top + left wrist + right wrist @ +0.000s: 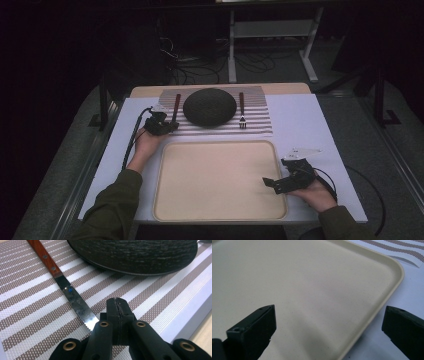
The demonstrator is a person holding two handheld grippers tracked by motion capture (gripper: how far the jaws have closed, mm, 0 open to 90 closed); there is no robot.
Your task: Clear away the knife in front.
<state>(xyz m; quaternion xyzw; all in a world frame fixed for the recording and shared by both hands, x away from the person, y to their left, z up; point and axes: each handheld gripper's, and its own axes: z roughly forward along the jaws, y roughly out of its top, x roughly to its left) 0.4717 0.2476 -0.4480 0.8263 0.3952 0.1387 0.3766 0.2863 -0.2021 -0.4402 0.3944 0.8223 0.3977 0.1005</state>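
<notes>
My left tongs (117,305) are shut tight, hiding the knife (75,300) tip at the bottom; my right tongs (328,320) gape wide.

A dim room lies beyond the white worktop (300,120), with grey carpet (350,105), loose black cables (200,62) on the floor and a pale metal table frame (272,30) standing at the back.

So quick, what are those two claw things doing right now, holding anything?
Left gripper: closed, nothing between its jaws, beside the knife.
Right gripper: open, holding nothing, straddling the tray's rim.
</notes>
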